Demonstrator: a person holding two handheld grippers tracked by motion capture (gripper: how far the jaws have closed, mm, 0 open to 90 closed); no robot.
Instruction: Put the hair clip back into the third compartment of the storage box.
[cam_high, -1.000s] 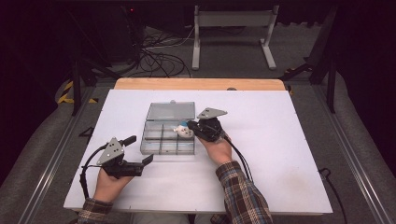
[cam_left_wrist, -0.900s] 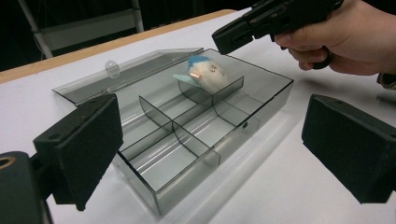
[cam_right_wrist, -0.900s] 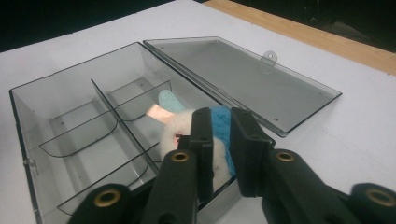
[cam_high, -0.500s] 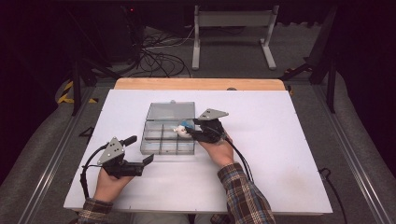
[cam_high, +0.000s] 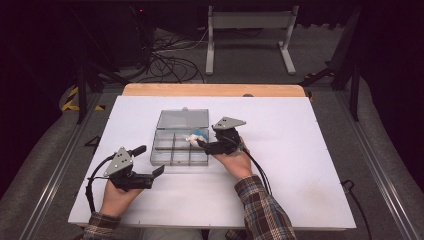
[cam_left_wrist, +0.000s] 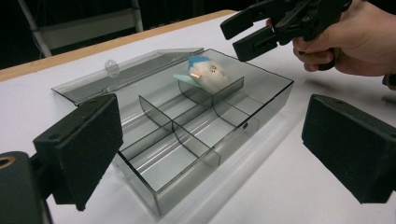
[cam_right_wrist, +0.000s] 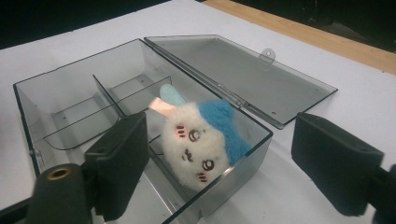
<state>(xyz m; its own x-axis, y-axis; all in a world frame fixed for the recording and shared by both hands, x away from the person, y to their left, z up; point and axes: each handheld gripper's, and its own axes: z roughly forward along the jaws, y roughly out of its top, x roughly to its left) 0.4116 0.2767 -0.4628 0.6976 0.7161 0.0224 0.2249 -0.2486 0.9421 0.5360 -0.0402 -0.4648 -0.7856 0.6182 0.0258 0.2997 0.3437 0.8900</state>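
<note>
The left gripper (cam_high: 159, 171) rests on the white table (cam_high: 300, 165) just beside the clear divided box (cam_high: 172, 157), jaws wide and empty. The box's lid (cam_high: 183, 119) lies flat open behind it. A small plush toy (cam_right_wrist: 203, 142) — white face, blue ears — sits in the far right compartment. The right gripper (cam_high: 200, 144), jaws wide with nothing between them, hangs just beside it. The toy looks placed — closing the lid may remain. No readable writing anywhere

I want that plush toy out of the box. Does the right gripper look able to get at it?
Probably yes: the lid lies open, the right gripper is open just over the plush toy.
</note>
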